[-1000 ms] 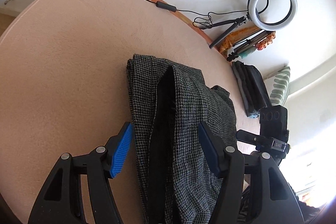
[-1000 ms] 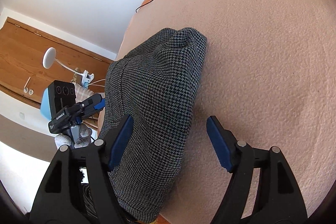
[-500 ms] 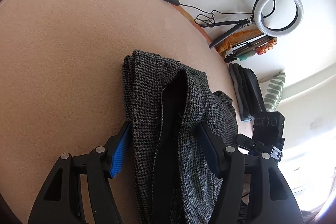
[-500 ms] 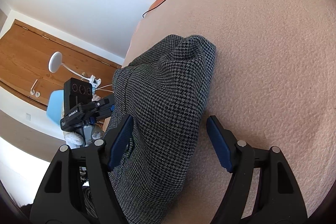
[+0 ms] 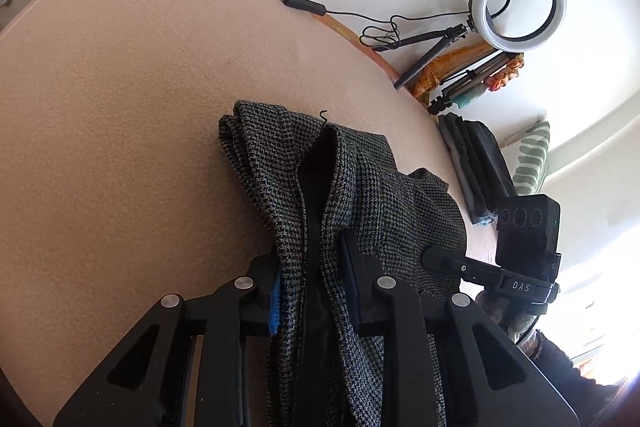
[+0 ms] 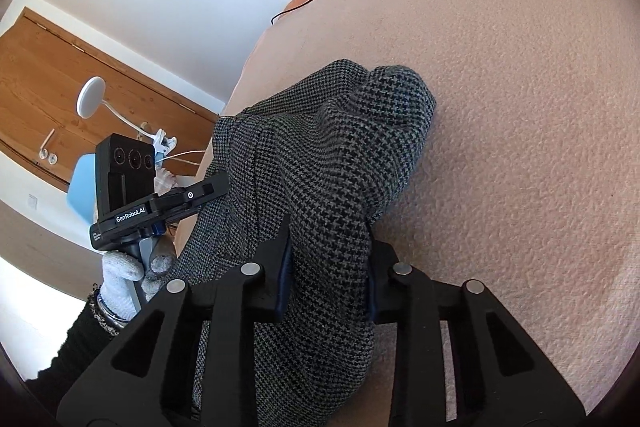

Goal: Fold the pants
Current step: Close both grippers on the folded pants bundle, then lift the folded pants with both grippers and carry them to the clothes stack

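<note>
The grey houndstooth pants (image 5: 360, 195) lie bunched on the pink blanket-covered bed (image 5: 120, 107), with a black lining showing in a fold. My left gripper (image 5: 310, 279) is shut on the near edge of the pants. In the right wrist view the pants (image 6: 320, 155) rise as a rumpled heap, and my right gripper (image 6: 326, 267) is shut on a thick bunch of the cloth. The right gripper also shows in the left wrist view (image 5: 520, 255), at the pants' right side. The left gripper shows in the right wrist view (image 6: 160, 203), held by a gloved hand.
A ring light (image 5: 518, 1) on a stand, its black cable (image 5: 304, 5), folded dark clothes (image 5: 476, 163) and a striped pillow (image 5: 532, 159) sit along the bed's far right edge. A wooden door (image 6: 60, 99) and a white lamp (image 6: 90, 101) stand beyond the bed's left side.
Both grippers have closed from wide open onto the pants. The cloth now bunches up between each pair of fingers.
</note>
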### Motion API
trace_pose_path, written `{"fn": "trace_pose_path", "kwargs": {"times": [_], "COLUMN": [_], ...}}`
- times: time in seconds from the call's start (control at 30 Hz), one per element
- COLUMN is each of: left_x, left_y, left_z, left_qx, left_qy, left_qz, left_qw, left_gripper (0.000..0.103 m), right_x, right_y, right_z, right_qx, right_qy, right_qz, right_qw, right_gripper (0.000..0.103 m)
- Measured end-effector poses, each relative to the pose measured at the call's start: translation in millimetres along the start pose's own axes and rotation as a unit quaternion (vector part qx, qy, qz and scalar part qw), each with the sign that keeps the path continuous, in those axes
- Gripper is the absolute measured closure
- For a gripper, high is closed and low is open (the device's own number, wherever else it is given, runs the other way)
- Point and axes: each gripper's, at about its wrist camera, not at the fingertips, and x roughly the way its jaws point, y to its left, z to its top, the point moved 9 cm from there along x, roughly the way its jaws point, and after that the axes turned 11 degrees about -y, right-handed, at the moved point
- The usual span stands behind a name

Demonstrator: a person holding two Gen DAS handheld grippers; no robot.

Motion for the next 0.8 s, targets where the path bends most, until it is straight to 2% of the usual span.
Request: {"fn": "trace_pose_path", "kwargs": {"times": [0.17,0.37,0.8], "left_x": [-5,-13,-41], "left_y": [-11,-26,-78], "left_z": [3,8,16], "left_qx": [0.043,0.09,0.143], "left_qy": [-0.018,-0.041,-0.092], "left_qz": [0.018,0.031,0.011], "left_qw": [0.9987,0.9946,0.9853], "left_gripper": [0.084,0.084,0.086], "right_x": [-7,-21,-83], "right_y": [25,39,56], "right_z": [4,8,27], "right_qx": [-0.056,-0.082,-0.126], "right_qy": [-0.016,-0.029,-0.086], "right_qz": [-0.019,-0.02,-0.023], "right_qw": [0.998,0.996,0.988], "right_gripper": [0.084,0.085,0.086]}}
